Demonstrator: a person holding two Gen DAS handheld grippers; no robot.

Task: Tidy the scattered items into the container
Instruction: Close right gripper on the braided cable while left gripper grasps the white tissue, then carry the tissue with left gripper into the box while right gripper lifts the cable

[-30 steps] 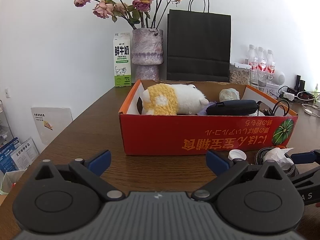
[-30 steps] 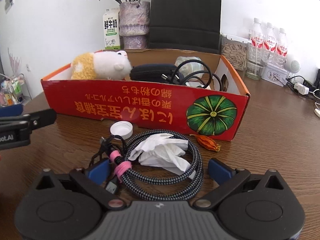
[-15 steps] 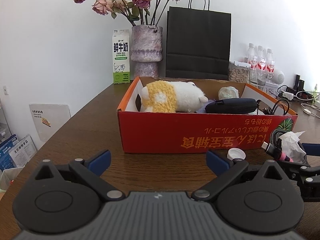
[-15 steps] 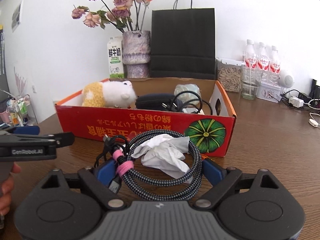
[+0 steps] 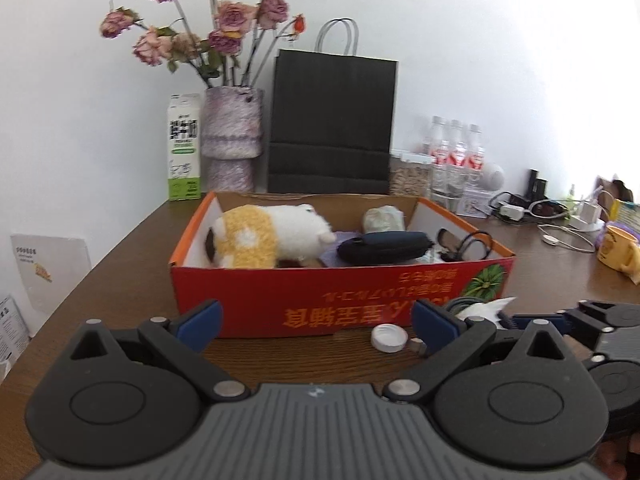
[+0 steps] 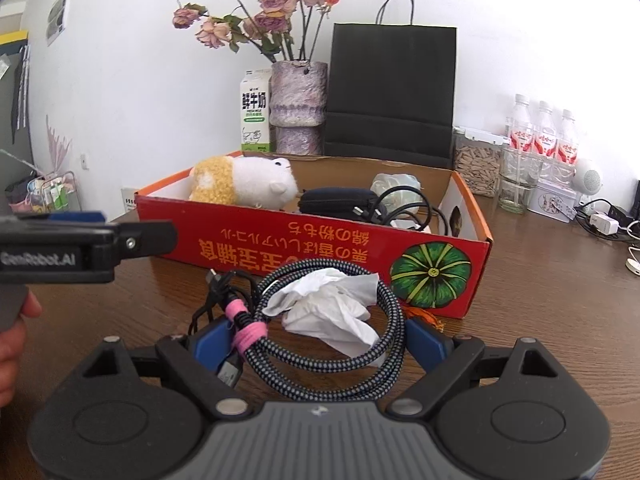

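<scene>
My right gripper (image 6: 318,340) is shut on a coiled braided cable (image 6: 320,376) with a pink tie, held just off the table in front of the red cardboard box (image 6: 280,248). A crumpled white tissue (image 6: 332,304) sits inside the coil. The box holds a yellow and white plush toy (image 6: 248,182), a black pouch (image 6: 336,200) and a black cord. My left gripper (image 5: 316,322) is open with nothing between its fingers, facing the box front (image 5: 340,284). A white bottle cap (image 5: 388,338) lies on the table by its right finger. An orange scrap (image 6: 424,314) lies at the box's corner.
Behind the box stand a milk carton (image 5: 184,148), a vase of dried roses (image 5: 232,136) and a black paper bag (image 5: 332,120). Water bottles (image 6: 540,136), a jar, chargers and cables crowd the back right. A yellow mug (image 5: 616,246) sits at the right.
The right gripper closed on the coiled cable and lifted it with the tissue off the table toward the box. The left gripper rose and drew back a little.
</scene>
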